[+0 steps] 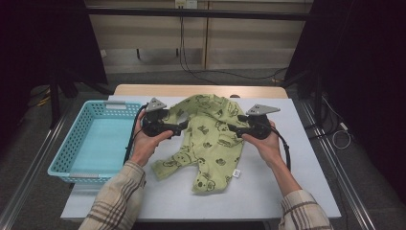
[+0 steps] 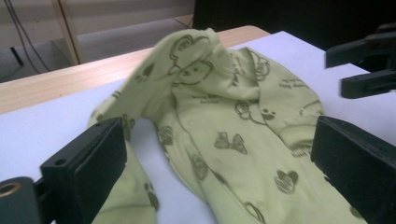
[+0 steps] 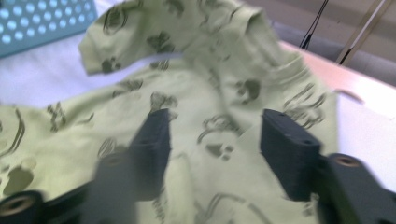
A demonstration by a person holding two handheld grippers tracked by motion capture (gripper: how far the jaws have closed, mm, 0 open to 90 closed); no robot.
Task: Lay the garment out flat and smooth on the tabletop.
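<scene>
Green bear-print baby romper [image 1: 208, 139] lies crumpled mid-bench [image 1: 287, 191], just right of the turquoise basket [image 1: 91, 139]. Left gripper [image 1: 184, 125] at the romper's left edge, jaws wide apart, nothing clamped. Right gripper [image 1: 231, 127] over its right side, jaws partly apart, fabric beneath, not pinched.

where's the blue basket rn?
High view: the blue basket sits on the table's left edge, beside the left gripper and the green garment.
</scene>
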